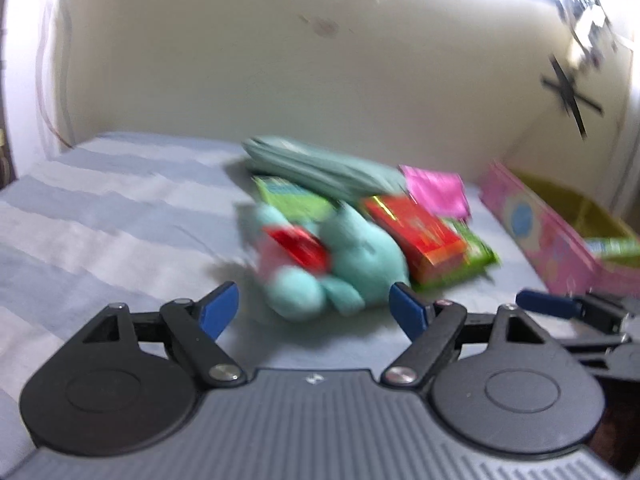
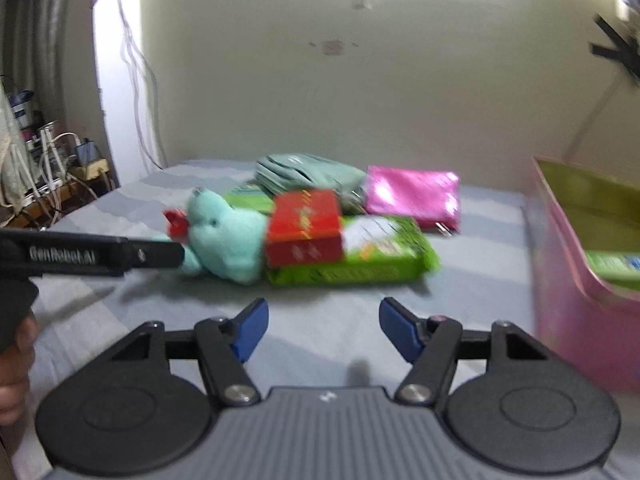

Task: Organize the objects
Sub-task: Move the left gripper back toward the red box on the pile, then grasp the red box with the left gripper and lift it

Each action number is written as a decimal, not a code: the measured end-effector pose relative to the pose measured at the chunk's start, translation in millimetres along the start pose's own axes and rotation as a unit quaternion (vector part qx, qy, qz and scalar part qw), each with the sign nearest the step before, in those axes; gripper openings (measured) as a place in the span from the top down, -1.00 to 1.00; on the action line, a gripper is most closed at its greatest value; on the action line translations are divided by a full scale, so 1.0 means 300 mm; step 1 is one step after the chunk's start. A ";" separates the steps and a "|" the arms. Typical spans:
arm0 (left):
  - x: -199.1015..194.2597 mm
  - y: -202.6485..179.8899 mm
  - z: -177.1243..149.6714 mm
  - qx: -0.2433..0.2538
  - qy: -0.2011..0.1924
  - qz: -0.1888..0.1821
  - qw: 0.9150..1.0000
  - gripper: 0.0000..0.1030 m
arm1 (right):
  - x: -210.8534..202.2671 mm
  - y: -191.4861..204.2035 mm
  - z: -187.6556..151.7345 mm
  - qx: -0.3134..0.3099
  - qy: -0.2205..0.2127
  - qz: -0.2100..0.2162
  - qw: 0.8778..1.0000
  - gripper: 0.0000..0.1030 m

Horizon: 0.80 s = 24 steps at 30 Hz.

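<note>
Early stage by the look of it: pink box [image 2: 576, 312] at the right edge of the bed holds only one green packet [image 2: 612, 266], rest of the pile not yet sorted. Pile sits mid-bed on the striped sheet [image 1: 100, 208]: teal plush toy [image 2: 224, 236] with a red bit at its head, red carton [image 2: 306, 226] lying on top of a green wipes-type pack [image 2: 360, 256], second green pack [image 1: 288, 196] behind, folded teal cloth or pouch [image 2: 304, 174] at the back, shiny pink pouch [image 2: 412, 196] just beside it.

Left gripper [image 1: 314, 308] spread wide, nothing between the fingers, pointed at the plush, which is near its tips. Right gripper [image 2: 324, 328] also spread and empty, low over bare sheet short of the green pack. Both views motion-blurred, so labels are unreadable.

Room: open sheet to the left of the pile and in front of it. Wall close behind the pile, box wall tight on the right, and the two grippers are near each other, so a clash looks likely if both reach in
</note>
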<state>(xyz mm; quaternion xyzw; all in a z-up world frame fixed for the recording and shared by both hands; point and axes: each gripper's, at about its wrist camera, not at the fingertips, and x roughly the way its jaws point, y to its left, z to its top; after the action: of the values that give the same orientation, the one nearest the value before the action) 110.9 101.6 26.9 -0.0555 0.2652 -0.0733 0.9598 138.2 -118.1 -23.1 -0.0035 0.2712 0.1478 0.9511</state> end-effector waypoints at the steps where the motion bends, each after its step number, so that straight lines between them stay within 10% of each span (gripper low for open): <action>1: -0.008 0.027 0.017 -0.010 -0.009 0.002 1.000 -0.63 | 0.008 0.013 0.014 -0.004 -0.005 0.005 1.000 -0.23; 13: 0.011 0.061 0.037 -0.047 -0.010 -0.023 0.999 -0.62 | 0.233 0.013 0.118 -0.011 0.015 -0.006 1.000 -0.12; 24: -0.037 -0.131 -0.002 0.030 0.017 -0.166 0.986 -0.62 | -0.100 -0.038 -0.080 -0.068 0.028 0.067 0.995 -0.12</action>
<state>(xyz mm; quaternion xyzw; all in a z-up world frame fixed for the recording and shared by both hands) 96.8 64.8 37.5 -0.0690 0.2668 -0.2399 0.9309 104.9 -139.5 -28.8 -0.0542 0.2870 0.2288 0.9286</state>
